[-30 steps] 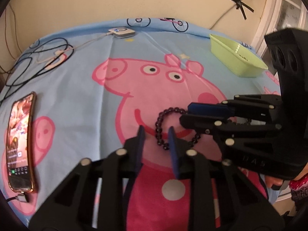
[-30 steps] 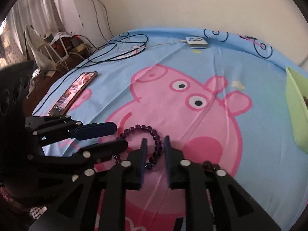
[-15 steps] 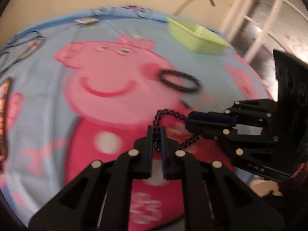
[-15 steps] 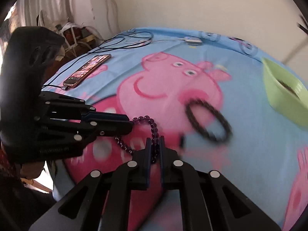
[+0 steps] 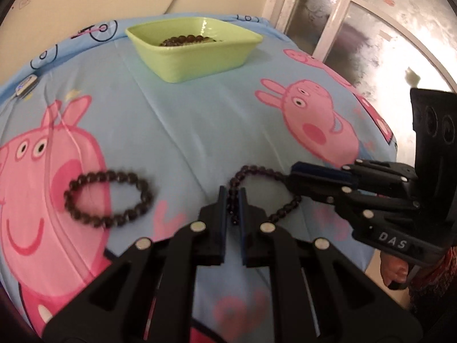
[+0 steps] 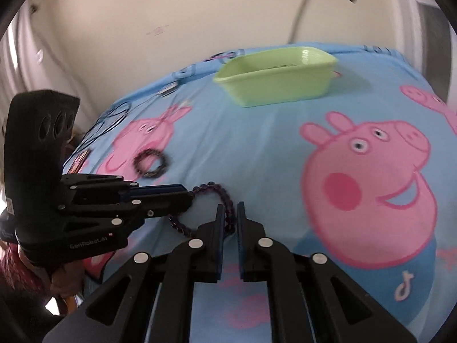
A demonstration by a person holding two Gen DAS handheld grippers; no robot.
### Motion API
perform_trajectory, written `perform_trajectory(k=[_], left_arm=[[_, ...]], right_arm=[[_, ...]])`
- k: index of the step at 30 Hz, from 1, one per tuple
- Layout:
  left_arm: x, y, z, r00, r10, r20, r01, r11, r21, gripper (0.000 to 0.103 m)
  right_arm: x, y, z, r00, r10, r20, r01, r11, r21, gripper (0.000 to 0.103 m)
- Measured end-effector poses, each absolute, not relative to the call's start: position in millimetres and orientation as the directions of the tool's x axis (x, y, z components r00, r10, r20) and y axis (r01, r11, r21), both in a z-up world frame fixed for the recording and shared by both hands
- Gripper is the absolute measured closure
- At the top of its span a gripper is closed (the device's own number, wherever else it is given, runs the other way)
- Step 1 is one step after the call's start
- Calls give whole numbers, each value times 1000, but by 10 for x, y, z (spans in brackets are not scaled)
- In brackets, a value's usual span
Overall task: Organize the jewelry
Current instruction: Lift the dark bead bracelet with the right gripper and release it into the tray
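We hold the purple bead bracelet (image 5: 257, 177) aloft between 2 grippers, left gripper (image 5: 233, 200) and right gripper (image 6: 228, 214) both clamped on it. Pulling apart could snap its cord before the green tray (image 5: 200, 54).

Dark purple bracelet (image 5: 258, 184), black-beaded bracelet (image 5: 108, 197), lime green tray (image 5: 194, 48), blue sheet (image 5: 200, 120) printed with pink cartoon pigs.

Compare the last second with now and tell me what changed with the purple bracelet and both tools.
Both tools closed on the purple bracelet and lifted it off the sheet: the left tool grips one side, the right tool the other. They have swung toward the green tray. The black bracelet stays on the sheet.
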State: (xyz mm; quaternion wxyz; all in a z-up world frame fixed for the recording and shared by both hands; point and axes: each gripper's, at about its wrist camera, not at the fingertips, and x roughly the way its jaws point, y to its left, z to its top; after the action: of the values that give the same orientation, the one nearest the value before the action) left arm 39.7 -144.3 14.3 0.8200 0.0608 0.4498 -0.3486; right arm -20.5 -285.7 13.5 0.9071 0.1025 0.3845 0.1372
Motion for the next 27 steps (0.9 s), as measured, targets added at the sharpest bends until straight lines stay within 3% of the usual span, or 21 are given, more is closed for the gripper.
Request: perform_trajectory(k=[2, 3, 4, 14, 17, 18, 19, 20, 24, 27], left_arm=[[395, -1437, 155, 343, -516, -785, 624, 750, -221, 92], [378, -1423, 164, 343, -515, -786, 624, 750, -219, 86], [352, -1402, 175, 345, -511, -787, 625, 751, -214, 84], [222, -1489, 174, 371, -465, -804, 649, 749, -134, 84], [208, -1502, 171, 378, -460, -804, 651, 749, -123, 84], [207, -1510, 170, 380, -459, -803, 653, 748, -118, 84], [206, -1520, 171, 381, -460, -802, 655, 747, -117, 87], [218, -1533, 167, 381, -459, -802, 657, 745, -115, 96], [365, -1535, 188, 336, -493, -802, 648, 739, -183, 96], [548, -1505, 346, 328, -537, -777, 639, 732, -236, 96]], right_arm=[[-218, -2906, 153, 674, 324, -664, -162, 942, 295, 99], [-228, -2901, 163, 677, 323, -662, -167, 943, 289, 86], [-246, -2886, 169, 681, 316, -661, -175, 946, 272, 80], [-193, -2765, 174, 692, 280, -666, -222, 960, 174, 81], [-153, -2720, 108, 677, 270, -685, -232, 961, 150, 92], [-170, -2673, 96, 688, 248, -682, -235, 965, 115, 101], [-173, -2637, 90, 691, 240, -682, -242, 966, 95, 103], [-192, -2608, 87, 692, 239, -682, -253, 964, 82, 103], [-125, -2549, 84, 691, 253, -677, -267, 960, 87, 103], [-11, -2598, 193, 687, 325, -650, -287, 943, 168, 103]])
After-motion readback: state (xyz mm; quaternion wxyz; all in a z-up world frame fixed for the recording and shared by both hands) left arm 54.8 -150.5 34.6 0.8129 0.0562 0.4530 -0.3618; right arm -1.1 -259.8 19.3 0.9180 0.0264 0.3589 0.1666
